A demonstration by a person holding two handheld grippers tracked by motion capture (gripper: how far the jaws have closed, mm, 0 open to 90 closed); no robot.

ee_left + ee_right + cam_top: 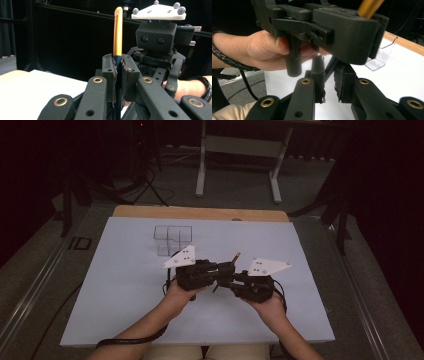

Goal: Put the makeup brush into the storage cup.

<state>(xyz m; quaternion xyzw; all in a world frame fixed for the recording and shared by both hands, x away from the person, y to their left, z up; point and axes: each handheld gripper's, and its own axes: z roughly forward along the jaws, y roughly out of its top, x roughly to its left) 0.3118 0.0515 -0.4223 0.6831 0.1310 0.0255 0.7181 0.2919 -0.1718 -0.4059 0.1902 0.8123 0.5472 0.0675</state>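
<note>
No brand, label or writing can be read on anything here.

There is one pen [117, 30], with a gold upper barrel and a dark lower part, and two sets of tongs, each in one hand. There is also one clear plastic organiser [171, 237] of several open compartments, which stands on the white bench [125, 285] beyond the hands and well apart from the pen.

The left tongs [118, 75] are pressed together on the pen: in the left gripper view the two padded jaws clamp the dark part of the barrel from both sides, and the gold part rises upright above them against the dark background. In the high view the left hand [178, 292] holds these tongs above the middle of the bench, pointing toward the right tongs, with the pen's tip slanting up between the two white plates.

The right tongs [330, 75] face the left ones nose to nose. In the right gripper view the dark lower end of the pen runs down into the gap between their jaws; the worn pads stand close on either side of it, and I cannot tell whether they press on it. The right hand [267, 305] holds its tongs level, just beside the left ones, so that the two black bodies nearly touch. Both forearms come in from the near edge of the bench.
</note>
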